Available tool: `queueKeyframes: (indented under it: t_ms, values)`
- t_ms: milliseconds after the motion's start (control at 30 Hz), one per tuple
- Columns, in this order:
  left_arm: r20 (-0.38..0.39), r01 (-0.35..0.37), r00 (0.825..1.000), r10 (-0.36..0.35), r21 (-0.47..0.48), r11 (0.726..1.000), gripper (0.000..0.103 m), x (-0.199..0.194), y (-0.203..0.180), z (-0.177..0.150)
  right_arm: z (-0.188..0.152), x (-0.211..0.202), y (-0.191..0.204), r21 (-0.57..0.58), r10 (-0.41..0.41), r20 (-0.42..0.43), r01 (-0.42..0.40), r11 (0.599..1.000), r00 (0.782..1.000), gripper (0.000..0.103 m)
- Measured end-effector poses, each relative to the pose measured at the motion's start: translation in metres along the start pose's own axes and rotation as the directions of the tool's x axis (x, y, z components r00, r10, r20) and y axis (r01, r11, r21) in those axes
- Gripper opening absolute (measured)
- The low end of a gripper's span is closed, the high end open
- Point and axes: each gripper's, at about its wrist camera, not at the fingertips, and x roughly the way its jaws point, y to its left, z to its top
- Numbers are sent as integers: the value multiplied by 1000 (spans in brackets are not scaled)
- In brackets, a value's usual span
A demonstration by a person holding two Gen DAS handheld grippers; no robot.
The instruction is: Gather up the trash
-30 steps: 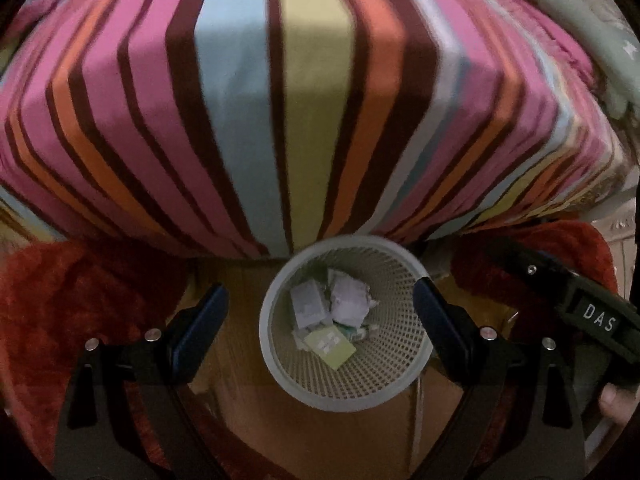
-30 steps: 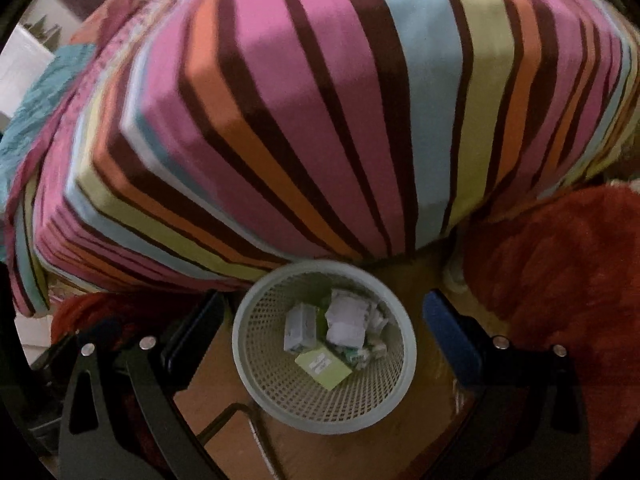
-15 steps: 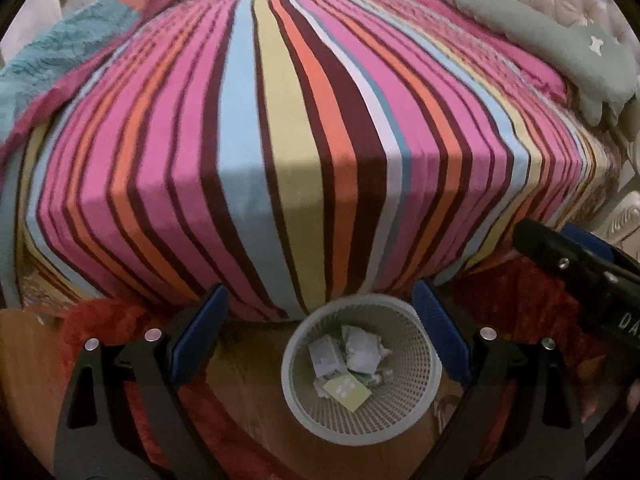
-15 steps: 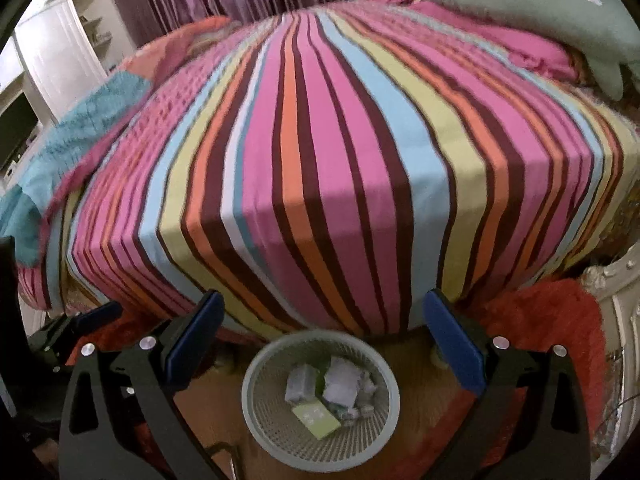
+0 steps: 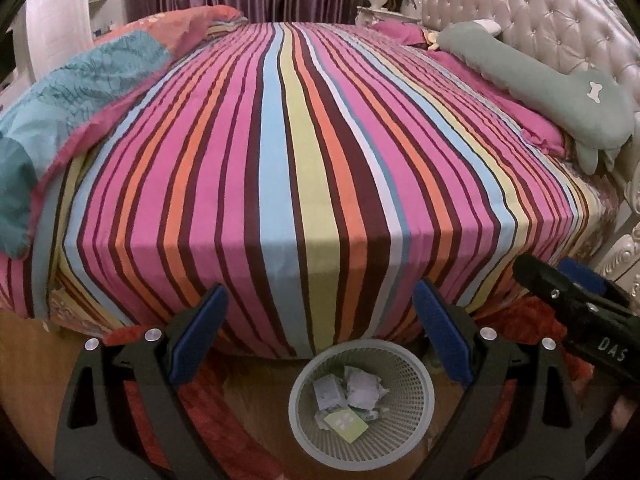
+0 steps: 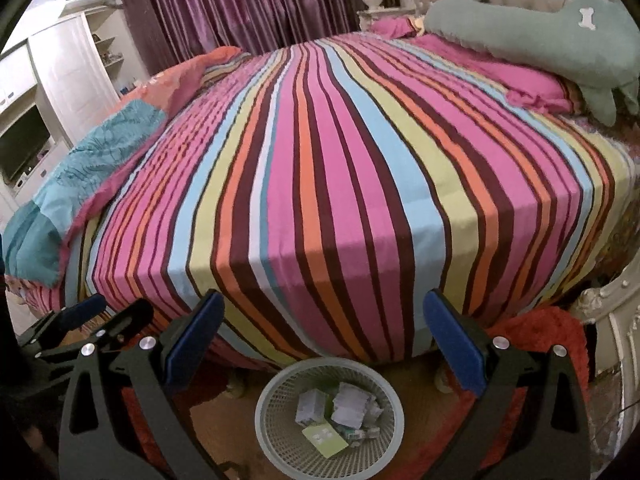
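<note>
Trash (image 5: 352, 396) in basket (image 5: 416, 432) before bed (image 5: 304, 160)

Below the left tongs (image 5: 320, 334), the bin (image 5: 420, 420) hides its lower wall behind its own rim, and the crumpled papers (image 5: 362, 390) in it are too small to read. The right tongs (image 5: 576, 296) are cut off by the picture's right edge.

In the right tongs' (image 6: 322, 334) own view, the bin's (image 6: 272, 440) near rim runs off the bottom edge.
</note>
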Motion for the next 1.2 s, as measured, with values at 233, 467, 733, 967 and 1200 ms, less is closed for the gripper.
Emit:
queueKeyframes:
  t_ms: [233, 467, 733, 967, 1200]
  values:
    - [25, -63, 998, 62, 36, 997, 91, -8, -6, 3, 4, -8, 1, -7, -14, 31, 15, 1000, 999, 95]
    - [36, -60, 998, 58, 32, 998, 91, -15, -7, 7, 7, -14, -5, 20, -20, 46, 19, 1000, 999, 95]
    - [52, -41, 998, 40, 18, 999, 91, -25, -6, 14, 11, -22, -1, 11, -25, 69, 24, 1000, 997, 95]
    - [78, -34, 996, 33, 10, 999, 91, -34, -5, 19, 15, -30, 1, -9, -35, 102, 36, 999, 994, 95]
    - [90, -32, 995, 31, 11, 999, 91, -39, -5, 22, 18, -35, 2, -17, -42, 122, 44, 999, 992, 95]
